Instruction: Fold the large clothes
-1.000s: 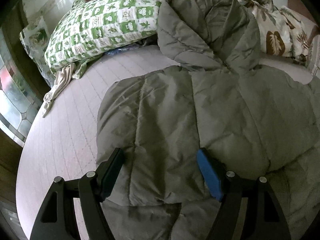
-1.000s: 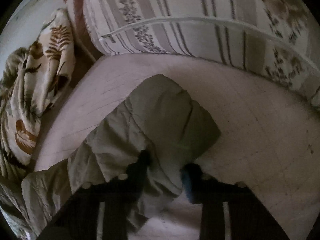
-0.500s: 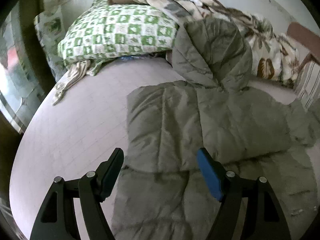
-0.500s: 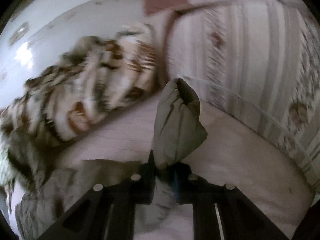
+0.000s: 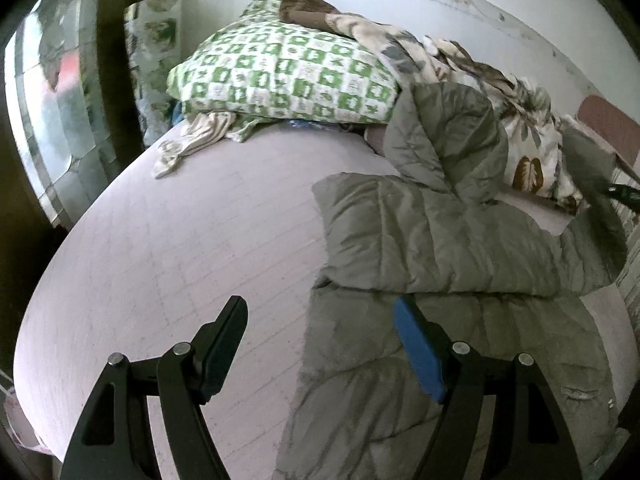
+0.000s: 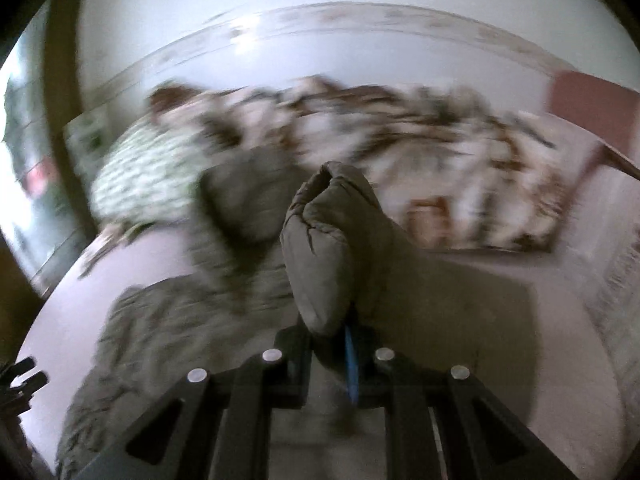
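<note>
A grey-green padded jacket (image 5: 448,240) with a hood lies spread on the pale bed (image 5: 180,260); one side is folded across its body. My left gripper (image 5: 320,328) hovers open above the jacket's left edge, nothing between its fingers. My right gripper (image 6: 330,336) is shut on the end of the jacket's sleeve (image 6: 332,240), which stands up bunched between the pads and is lifted clear of the bed. In the left wrist view that raised sleeve (image 5: 588,168) shows at the far right edge. The rest of the jacket (image 6: 160,344) is blurred below it.
A green-and-white checked pillow (image 5: 288,76) and a leaf-patterned quilt (image 5: 520,148) are piled along the wall behind the jacket. A crumpled cloth (image 5: 192,140) lies near the pillow. A window (image 5: 48,100) is at the left. Bare bed surface stretches left of the jacket.
My right gripper closed on the sleeve end, lifted it off the bed and swung it toward the jacket's body. My left gripper drew back and to the left, off the jacket.
</note>
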Action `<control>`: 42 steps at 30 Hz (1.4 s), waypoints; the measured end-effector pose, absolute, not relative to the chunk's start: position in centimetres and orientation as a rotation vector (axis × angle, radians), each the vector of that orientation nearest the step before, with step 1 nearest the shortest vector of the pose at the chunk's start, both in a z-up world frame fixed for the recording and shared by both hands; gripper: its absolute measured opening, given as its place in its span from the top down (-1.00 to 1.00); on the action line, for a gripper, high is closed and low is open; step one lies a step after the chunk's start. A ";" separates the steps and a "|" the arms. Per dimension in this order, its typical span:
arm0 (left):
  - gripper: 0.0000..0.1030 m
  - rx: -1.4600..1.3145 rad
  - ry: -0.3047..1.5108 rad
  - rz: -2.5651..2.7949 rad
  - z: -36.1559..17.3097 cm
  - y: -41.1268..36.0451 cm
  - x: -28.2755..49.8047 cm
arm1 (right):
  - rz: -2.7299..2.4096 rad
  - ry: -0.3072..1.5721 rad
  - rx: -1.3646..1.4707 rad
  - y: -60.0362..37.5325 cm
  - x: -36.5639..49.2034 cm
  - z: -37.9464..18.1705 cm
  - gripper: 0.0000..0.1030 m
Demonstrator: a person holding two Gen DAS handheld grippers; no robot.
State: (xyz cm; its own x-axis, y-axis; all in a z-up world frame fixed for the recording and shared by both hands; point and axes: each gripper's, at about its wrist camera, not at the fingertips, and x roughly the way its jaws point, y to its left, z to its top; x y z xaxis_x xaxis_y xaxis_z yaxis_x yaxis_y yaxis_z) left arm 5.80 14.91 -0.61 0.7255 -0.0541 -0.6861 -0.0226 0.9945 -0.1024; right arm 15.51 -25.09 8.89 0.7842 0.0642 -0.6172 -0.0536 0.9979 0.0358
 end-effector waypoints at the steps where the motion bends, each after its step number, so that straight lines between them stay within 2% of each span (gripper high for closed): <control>1: -0.48 -0.120 0.759 -0.016 -0.8 15.4 5.6 | 0.107 0.677 0.003 -22.6 15.9 8.3 0.71; 9: -0.48 -0.215 0.744 0.012 -1.4 19.2 4.9 | 0.338 0.851 -0.040 -7.7 17.6 -0.2 0.71; 12: -0.48 -0.229 0.750 0.022 -1.9 19.9 4.9 | 0.344 0.876 -0.116 -4.3 17.0 -3.2 0.56; 14: -0.48 -0.229 0.753 0.027 -2.2 19.9 5.0 | 0.362 0.868 -0.167 -2.8 16.4 -4.2 -0.01; 15: -0.48 -0.231 0.754 0.027 -2.3 19.9 5.0 | 0.382 0.860 -0.171 -2.5 15.7 -4.3 -0.63; 16: -0.48 -0.236 0.758 0.023 -2.4 19.8 5.1 | 0.396 0.845 -0.181 -2.2 15.1 -4.2 -0.76; 20: -0.48 -0.256 0.780 -0.006 -2.5 18.8 5.8 | 0.424 0.810 -0.194 -2.7 13.4 -2.8 -0.76; 29: -0.48 -0.222 0.851 -0.113 -2.8 12.7 8.9 | 0.259 0.817 -0.048 -13.6 13.1 -0.1 -0.76; 42: -0.48 -0.168 0.901 -0.176 -3.5 5.8 18.0 | -0.104 0.873 0.293 -32.9 13.8 -2.4 -0.76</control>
State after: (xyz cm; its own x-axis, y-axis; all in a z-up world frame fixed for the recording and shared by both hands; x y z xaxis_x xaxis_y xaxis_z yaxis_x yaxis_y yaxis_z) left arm 17.97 5.78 -3.50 0.6080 -0.2220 -0.7623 0.0809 0.9724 -0.2186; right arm 13.77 -32.91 -2.38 0.6402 0.0295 -0.7677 0.2089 0.9549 0.2109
